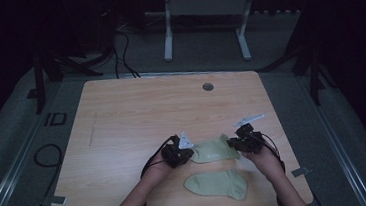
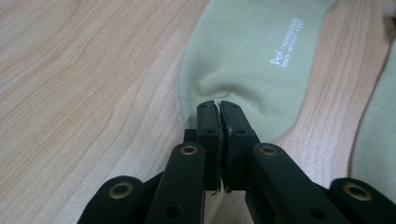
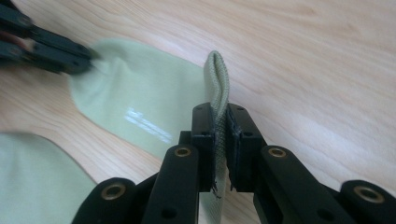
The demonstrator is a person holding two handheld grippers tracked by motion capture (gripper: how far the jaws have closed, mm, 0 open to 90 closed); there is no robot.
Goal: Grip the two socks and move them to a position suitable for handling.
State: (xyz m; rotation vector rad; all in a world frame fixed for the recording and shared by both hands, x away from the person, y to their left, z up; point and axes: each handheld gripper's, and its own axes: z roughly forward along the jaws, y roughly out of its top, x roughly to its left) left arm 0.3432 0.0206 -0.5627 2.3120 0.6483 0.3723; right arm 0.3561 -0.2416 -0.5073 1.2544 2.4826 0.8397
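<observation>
pale green knit sock (image 1: 214,150) pinched flat between both tongs, wood-grain table (image 1: 136,112).

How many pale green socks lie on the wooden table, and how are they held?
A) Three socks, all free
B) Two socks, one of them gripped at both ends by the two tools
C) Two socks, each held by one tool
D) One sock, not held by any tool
B: the left tool and the right tool each pinch one end of the far sock, while the near sock lies free on the table.
</observation>
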